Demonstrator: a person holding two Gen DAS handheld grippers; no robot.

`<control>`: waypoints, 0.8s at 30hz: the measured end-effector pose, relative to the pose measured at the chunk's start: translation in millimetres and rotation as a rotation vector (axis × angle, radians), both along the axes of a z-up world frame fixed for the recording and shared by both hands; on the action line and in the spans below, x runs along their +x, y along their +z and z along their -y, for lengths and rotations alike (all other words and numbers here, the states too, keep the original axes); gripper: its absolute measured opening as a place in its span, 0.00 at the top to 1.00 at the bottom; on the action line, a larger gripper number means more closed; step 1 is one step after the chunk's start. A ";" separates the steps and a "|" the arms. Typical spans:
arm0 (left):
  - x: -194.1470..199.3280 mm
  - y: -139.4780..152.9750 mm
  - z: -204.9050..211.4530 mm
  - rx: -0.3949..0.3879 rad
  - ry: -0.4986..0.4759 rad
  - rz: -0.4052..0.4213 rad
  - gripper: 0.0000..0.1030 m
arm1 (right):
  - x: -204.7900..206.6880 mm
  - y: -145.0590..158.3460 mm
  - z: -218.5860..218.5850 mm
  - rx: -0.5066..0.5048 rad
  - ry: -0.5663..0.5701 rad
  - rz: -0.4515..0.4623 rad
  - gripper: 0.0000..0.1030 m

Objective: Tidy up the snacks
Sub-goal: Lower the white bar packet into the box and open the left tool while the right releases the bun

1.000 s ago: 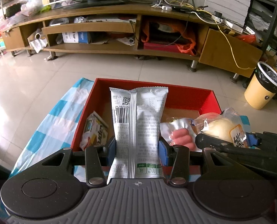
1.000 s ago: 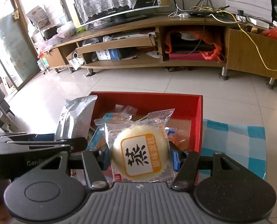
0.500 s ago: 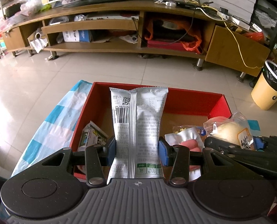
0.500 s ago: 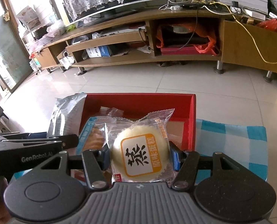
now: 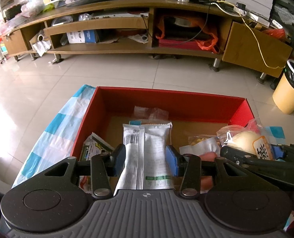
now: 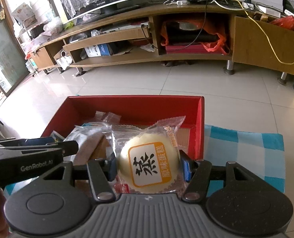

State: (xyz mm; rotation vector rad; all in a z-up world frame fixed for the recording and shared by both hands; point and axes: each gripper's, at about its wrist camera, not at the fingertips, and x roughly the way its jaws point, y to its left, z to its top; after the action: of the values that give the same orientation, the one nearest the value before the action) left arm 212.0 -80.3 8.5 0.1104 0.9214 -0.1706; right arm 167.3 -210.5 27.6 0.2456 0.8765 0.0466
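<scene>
My left gripper (image 5: pixel 146 156) is shut on a silver snack bag (image 5: pixel 147 138), which leans forward over the open red box (image 5: pixel 166 94). In the right wrist view my right gripper (image 6: pixel 149 165) is shut on a clear packet with a round pale steamed cake (image 6: pixel 147 158), held above the right half of the red box (image 6: pixel 135 100). The two grippers sit side by side. The cake packet (image 5: pixel 244 140) shows at the right of the left wrist view. The silver bag (image 6: pixel 87 140) shows at the left of the right wrist view.
Several snack packets lie in the box: a green and white one (image 5: pixel 93 146), a clear one (image 5: pixel 149 112), a pink sausage pack (image 5: pixel 203 151). The box rests on a blue and white checked cloth (image 6: pixel 244 148). Beyond are tiled floor, a long wooden TV stand (image 5: pixel 127 47) and a yellow bin (image 5: pixel 289 93).
Both grippers have moved forward and down over the box with their packets. The silver bag now leans forward and sits lower; the cake packet stays gripped as before.
</scene>
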 end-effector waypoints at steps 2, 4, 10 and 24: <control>1.4 -1.0 0.9 0.004 0.001 0.000 0.48 | 1.5 -1.8 -1.6 -0.004 0.002 -0.002 0.43; 2.8 -2.7 1.3 0.005 0.003 -0.005 0.48 | 3.4 -4.3 -2.7 -0.008 0.002 -0.007 0.43; 4.0 -4.0 1.4 0.005 0.010 -0.008 0.47 | 10.3 -12.1 -3.5 0.000 0.012 -0.028 0.43; 0.8 3.4 2.7 0.009 0.013 0.023 0.22 | 10.3 -7.5 -1.0 -0.008 -0.031 -0.003 0.42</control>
State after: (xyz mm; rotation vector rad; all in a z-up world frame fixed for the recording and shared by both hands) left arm 212.7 -82.9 11.9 0.1147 0.8995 -0.1533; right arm 177.6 -209.5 20.1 0.2513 0.8758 0.0141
